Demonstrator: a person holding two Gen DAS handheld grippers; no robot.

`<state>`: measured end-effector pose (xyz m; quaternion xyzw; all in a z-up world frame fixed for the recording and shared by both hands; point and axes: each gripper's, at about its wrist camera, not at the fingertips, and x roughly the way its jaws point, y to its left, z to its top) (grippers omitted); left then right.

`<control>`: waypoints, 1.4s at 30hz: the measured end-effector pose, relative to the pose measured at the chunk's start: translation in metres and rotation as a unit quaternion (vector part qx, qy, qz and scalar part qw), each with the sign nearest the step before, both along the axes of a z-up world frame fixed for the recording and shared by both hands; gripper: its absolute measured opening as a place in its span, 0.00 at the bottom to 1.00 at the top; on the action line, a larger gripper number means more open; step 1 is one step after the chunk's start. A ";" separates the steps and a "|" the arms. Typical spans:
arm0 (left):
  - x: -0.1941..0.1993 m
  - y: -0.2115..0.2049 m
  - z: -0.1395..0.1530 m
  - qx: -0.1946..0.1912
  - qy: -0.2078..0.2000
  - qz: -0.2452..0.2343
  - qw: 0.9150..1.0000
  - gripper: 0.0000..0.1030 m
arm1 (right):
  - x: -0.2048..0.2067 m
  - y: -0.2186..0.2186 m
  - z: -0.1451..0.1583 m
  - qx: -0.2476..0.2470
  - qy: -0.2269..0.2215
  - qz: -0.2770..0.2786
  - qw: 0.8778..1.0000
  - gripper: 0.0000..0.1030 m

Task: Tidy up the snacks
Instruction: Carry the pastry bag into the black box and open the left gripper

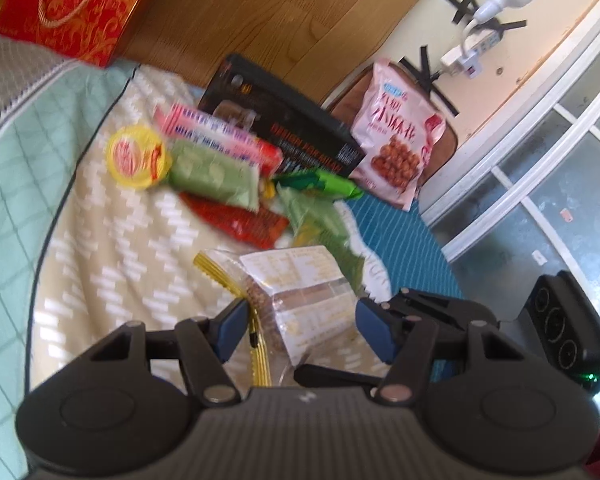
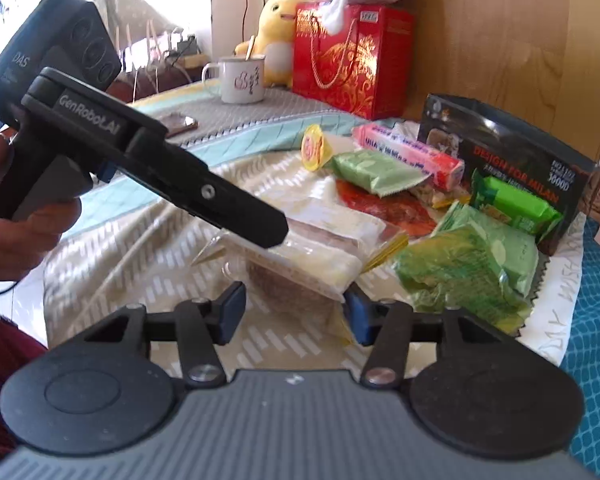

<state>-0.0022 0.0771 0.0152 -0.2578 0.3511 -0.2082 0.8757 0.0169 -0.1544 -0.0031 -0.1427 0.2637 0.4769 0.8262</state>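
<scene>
A clear snack bag with a white label, a yellow seal and brown contents lies on the patterned bed cover. My left gripper has its blue pads against both sides of the bag. My right gripper holds the same bag from the other end, pads touching it. In the right wrist view the left gripper reaches in from the left, held by a hand. Behind lie a yellow jelly cup, a pink pack, green packs and a red pack.
A black box and a pink snack bag stand behind the pile, a red gift bag against the wooden headboard. A white mug, a phone and a yellow plush toy sit at the back. A blue mat is on the right.
</scene>
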 end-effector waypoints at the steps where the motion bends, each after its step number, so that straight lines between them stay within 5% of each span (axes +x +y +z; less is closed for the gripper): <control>1: 0.000 0.000 0.004 0.003 -0.006 0.000 1.000 0.58 | 0.000 0.000 0.002 0.005 -0.005 -0.001 1.000 0.53; 8: 0.027 -0.004 0.047 0.027 -0.064 -0.007 0.998 0.58 | 0.018 -0.004 0.027 0.054 -0.032 -0.033 0.998 0.53; 18: 0.140 -0.041 0.097 0.065 -0.131 -0.038 0.989 0.59 | 0.108 -0.008 0.060 0.084 -0.064 -0.133 0.985 0.53; 25: 0.212 -0.049 0.077 0.076 -0.102 -0.007 0.992 0.67 | 0.175 -0.003 0.047 0.072 -0.033 -0.194 0.978 0.61; 30: 0.197 -0.010 0.073 0.083 -0.135 0.068 0.985 0.74 | 0.176 -0.053 0.044 0.136 -0.012 -0.246 0.960 0.62; 33: 0.197 0.013 0.057 0.077 -0.105 0.108 0.986 0.75 | 0.170 -0.081 0.034 0.161 0.017 -0.267 0.950 0.62; 39: 0.214 0.009 0.018 0.091 -0.026 0.117 0.989 0.65 | 0.178 -0.075 0.003 0.140 0.084 -0.235 0.958 0.61; 42: 0.206 0.004 0.015 0.081 -0.032 0.113 0.990 0.67 | 0.187 -0.059 0.001 0.125 0.088 -0.231 0.961 0.59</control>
